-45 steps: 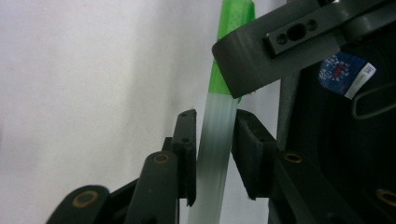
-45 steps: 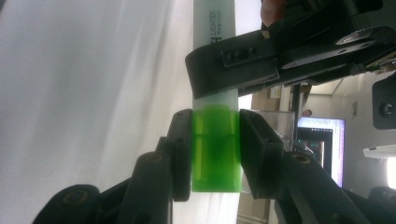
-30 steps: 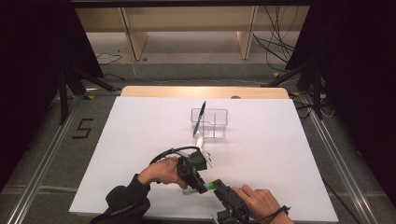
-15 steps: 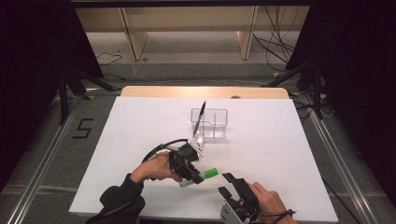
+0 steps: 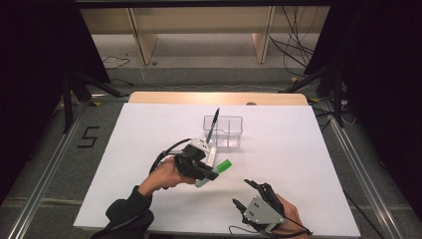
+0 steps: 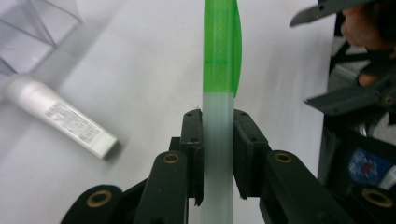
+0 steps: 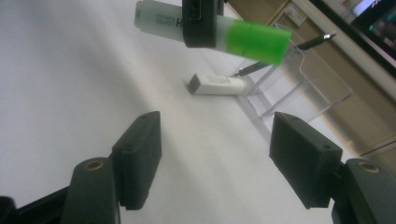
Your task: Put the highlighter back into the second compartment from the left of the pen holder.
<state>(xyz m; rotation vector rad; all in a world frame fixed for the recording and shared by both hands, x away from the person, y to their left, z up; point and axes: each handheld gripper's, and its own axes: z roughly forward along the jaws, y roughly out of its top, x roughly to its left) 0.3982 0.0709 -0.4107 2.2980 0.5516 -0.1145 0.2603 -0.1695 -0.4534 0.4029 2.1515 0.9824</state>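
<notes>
- White table (image 5: 149, 149): broad matt top, largely bare; every other item rests on it or hangs over it.
- Clear plastic box (image 5: 230, 130): open-topped organiser near the table's middle, with a black pen (image 5: 213, 124) leaning upright in it at its left.
- Left gripper (image 5: 211, 175): carried above the near-middle of the table, jaws clenched on the barrel of the highlighter (image 6: 218, 93); seen along its own jaws, both pads press the frosted barrel from either side.
- Right gripper (image 5: 247, 195): at the near right edge, well apart from the marker; jaws have just been opening and now stand released with nothing between them, as the right gripper view confirms (image 7: 215, 158).
- Highlighter (image 5: 215, 172): frosted whitish barrel with black print, bright green cap on the far end, cap pointing toward the box; held level off the table, not touching it.
- White tube (image 5: 211, 154): small, with a flat crimped end and a printed label, lying on the table just beside the box.
- Step in hand, as judged: the marker appears to have passed to the left gripper alone and is being carried toward the box.
- Next move, as judged: bring the capped end over the box's open top, tilt it, and loosen only once it is inside.
</notes>
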